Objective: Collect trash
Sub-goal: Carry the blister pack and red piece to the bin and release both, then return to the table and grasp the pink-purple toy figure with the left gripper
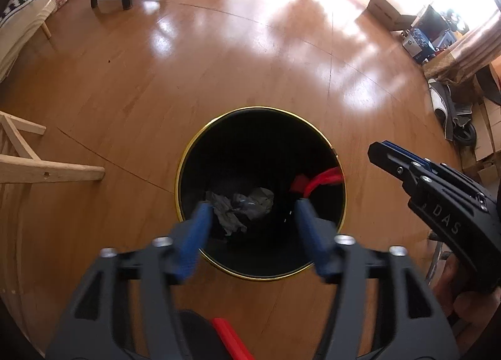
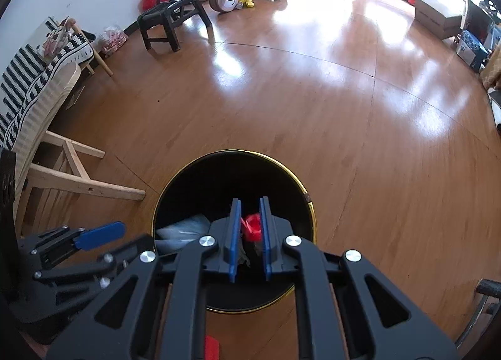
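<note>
My left gripper [image 1: 252,209] stands wide open over the black bin [image 1: 188,156], nothing between its pads; the crumpled grey paper [image 1: 239,208] lies loose at the bottom, just below and between them. My right gripper [image 2: 250,228] hangs over the same bin with a narrow gap, and a red scrap [image 2: 252,226] sits in that gap, though I cannot tell whether the pads still press it. I judge the drop is the step in hand: keep both tips inside the gold rim [image 2: 310,206], spread the right jaws fully so the scrap falls clear, then lift straight up.
</note>
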Action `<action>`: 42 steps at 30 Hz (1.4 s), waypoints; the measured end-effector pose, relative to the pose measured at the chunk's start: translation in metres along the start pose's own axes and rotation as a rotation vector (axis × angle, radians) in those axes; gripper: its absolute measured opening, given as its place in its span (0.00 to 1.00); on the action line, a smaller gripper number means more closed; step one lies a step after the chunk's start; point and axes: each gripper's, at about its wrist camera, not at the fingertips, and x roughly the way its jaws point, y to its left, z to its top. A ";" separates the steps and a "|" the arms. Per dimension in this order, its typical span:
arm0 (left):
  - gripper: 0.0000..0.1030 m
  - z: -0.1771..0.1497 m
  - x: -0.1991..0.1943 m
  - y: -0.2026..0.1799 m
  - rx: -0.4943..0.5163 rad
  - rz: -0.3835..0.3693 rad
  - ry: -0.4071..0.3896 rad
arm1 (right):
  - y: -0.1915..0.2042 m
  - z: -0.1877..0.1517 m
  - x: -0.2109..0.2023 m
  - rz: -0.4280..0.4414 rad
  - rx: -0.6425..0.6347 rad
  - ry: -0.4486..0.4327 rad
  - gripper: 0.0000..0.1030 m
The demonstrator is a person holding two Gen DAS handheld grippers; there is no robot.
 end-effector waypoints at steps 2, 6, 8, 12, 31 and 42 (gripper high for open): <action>0.63 -0.001 -0.002 -0.001 0.009 0.000 -0.004 | -0.002 0.000 -0.004 -0.002 0.010 -0.012 0.60; 0.74 -0.002 -0.008 0.003 -0.004 0.026 -0.025 | 0.000 -0.001 -0.018 -0.003 0.006 -0.057 0.75; 0.75 0.001 -0.020 0.011 -0.027 0.043 -0.053 | 0.002 0.001 -0.021 0.003 0.004 -0.058 0.75; 0.79 0.019 -0.080 0.048 -0.082 0.019 -0.186 | 0.021 0.012 -0.036 0.007 -0.026 -0.084 0.76; 0.90 -0.178 -0.350 0.375 -0.504 0.565 -0.451 | 0.434 0.003 -0.063 0.401 -0.530 -0.104 0.79; 0.90 -0.290 -0.363 0.450 -0.683 0.547 -0.409 | 0.630 -0.067 -0.045 0.536 -0.790 -0.055 0.82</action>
